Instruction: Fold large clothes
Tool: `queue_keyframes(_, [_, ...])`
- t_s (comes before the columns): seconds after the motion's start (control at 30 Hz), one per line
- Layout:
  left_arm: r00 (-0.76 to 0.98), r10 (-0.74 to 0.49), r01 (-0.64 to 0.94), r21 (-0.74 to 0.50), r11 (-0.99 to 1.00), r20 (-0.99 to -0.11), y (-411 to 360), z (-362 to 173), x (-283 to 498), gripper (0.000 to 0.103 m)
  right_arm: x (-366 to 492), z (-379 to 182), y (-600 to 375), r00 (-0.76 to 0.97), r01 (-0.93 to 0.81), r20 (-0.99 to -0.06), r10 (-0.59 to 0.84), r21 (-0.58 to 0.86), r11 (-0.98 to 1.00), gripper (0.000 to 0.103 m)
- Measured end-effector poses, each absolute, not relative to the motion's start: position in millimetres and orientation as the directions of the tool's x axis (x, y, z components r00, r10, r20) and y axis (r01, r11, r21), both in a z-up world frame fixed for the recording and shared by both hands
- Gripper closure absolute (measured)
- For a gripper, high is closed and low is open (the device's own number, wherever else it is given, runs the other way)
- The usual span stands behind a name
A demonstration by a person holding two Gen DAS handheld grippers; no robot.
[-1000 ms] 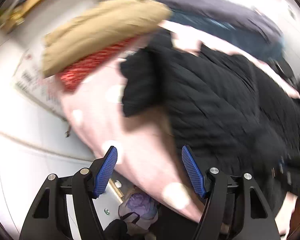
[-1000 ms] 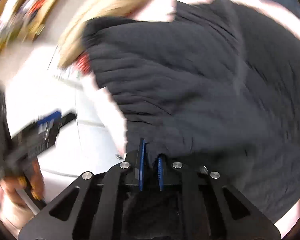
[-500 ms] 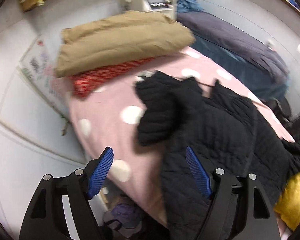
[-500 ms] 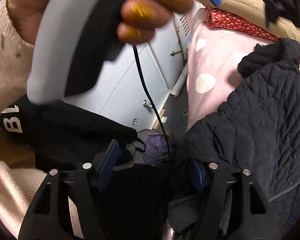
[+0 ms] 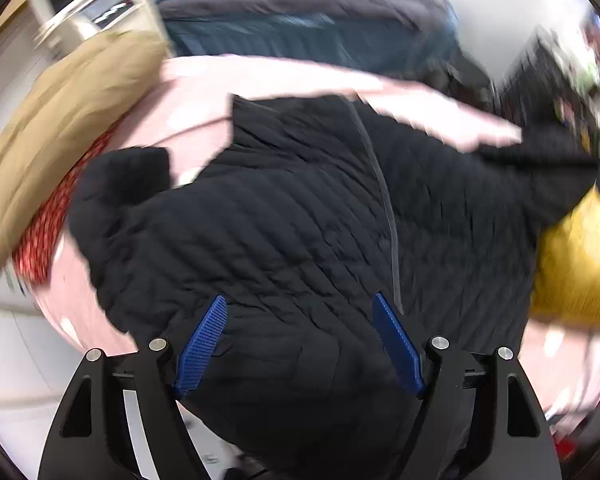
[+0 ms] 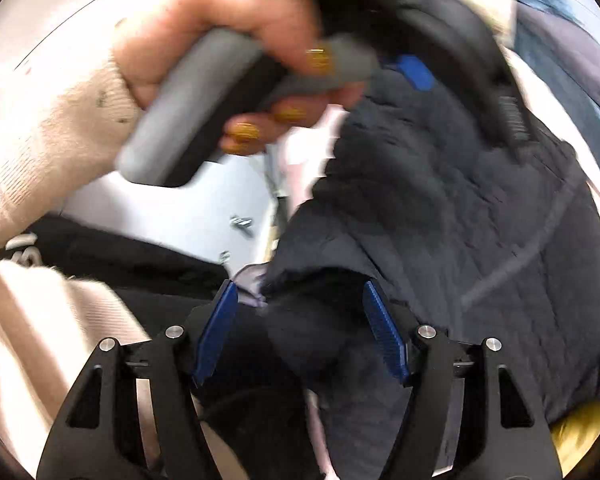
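A black quilted jacket (image 5: pixel 300 200) lies spread on a pink dotted bedspread (image 5: pixel 284 76), its zip line running down the middle. My left gripper (image 5: pixel 299 300) hangs open just above the jacket's lower part, with nothing pinched between its blue pads. In the right wrist view the same jacket (image 6: pixel 460 220) fills the right side. My right gripper (image 6: pixel 300 285) stands open over the jacket's near corner; the cloth lies below the pads and they do not press on it. Both views are motion-blurred.
A tan folded blanket (image 5: pixel 60 120) on a red patterned cloth (image 5: pixel 48 232) sits at the bed's left. A yellow garment (image 5: pixel 576 264) lies at the right, with a dark blue bed (image 5: pixel 300 20) behind. A hand (image 6: pixel 228 40) in a cream sleeve (image 6: pixel 40 140) grips a grey handle (image 6: pixel 196 120).
My right gripper opened and let go of the jacket's hem, then drew back and up. My left gripper, open throughout, swung from the bed's left edge to over the jacket.
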State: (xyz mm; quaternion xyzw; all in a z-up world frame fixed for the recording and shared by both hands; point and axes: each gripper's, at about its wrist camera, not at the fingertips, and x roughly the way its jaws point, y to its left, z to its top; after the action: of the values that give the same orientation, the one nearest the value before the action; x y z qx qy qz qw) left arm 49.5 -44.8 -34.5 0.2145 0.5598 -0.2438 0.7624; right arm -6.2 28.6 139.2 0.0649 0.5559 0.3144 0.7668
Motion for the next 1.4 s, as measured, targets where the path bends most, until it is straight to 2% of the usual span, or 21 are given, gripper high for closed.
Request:
queue_keyframes(0.17, [0.090,0.062,0.725,0.108,0.680,-0.994,-60.7,-109.7,25.9,0.035,-7.8,134.5,-44.2,0.345,-0.116,-0.794,0.501,0.494,0.862,0.038])
queue_keyframes(0.3, [0.093,0.189,0.762,0.192,0.619,-0.978,-32.0,-147.3,-5.5,0.035,-7.9,129.0,-100.7,0.444,0.123,-0.808,0.387,0.483,0.867,0.038])
queue_keyframes(0.43, [0.039,0.297,0.717,0.234,0.656,-0.954,23.6,-173.2,-19.4,0.035,-22.2,117.4,-166.9,0.478,0.341,-0.847,0.233,0.423,0.840,0.038])
queue_keyframes(0.53, [-0.036,0.355,0.643,0.251,0.724,-0.934,68.8,-193.3,-19.4,0.035,-32.0,110.0,-205.2,0.447,0.467,-0.889,0.096,0.324,0.823,0.038])
queue_keyframes(0.7, [-0.081,0.312,0.536,0.223,0.815,-0.947,99.2,-195.5,-17.1,0.035,-35.3,105.6,-246.5,0.409,0.606,-0.912,-0.026,0.251,0.755,0.038])
queue_keyframes(0.93, [0.087,0.117,0.488,0.145,0.861,-0.989,73.5,-125.1,-6.6,0.035,-7.6,120.5,-275.1,0.334,0.646,-0.906,-0.261,0.018,0.763,0.038])
queue_keyframes(1.07, [0.100,0.056,0.479,0.097,0.872,-0.993,54.0,-109.6,-2.3,0.035,24.8,107.4,-282.6,0.219,0.585,-0.905,-0.365,-0.178,0.792,0.038])
queue_keyframes(1.23, [0.095,0.026,0.491,0.069,0.868,-0.995,29.2,-106.2,-3.0,0.035,47.0,75.1,-279.6,0.052,0.384,-0.896,-0.442,-0.390,0.837,0.039])
queue_keyframes(1.27, [0.094,0.021,0.494,0.064,0.867,-0.995,26.2,-105.7,-4.4,0.035,45.2,74.7,-279.8,0.047,0.377,-0.895,-0.444,-0.395,0.838,0.040])
queue_keyframes(1.37, [0.092,0.007,0.492,0.052,0.869,-0.996,12.6,-102.9,-0.9,0.035,30.5,69.9,-283.4,0.033,0.392,-0.905,-0.424,-0.378,0.838,0.057])
queue_keyframes(1.4, [0.089,-0.004,0.491,0.040,0.870,-0.996,6.2,-99.2,-2.2,0.035,24.4,69.8,-285.4,0.028,0.403,-0.905,-0.424,-0.378,0.834,0.068])
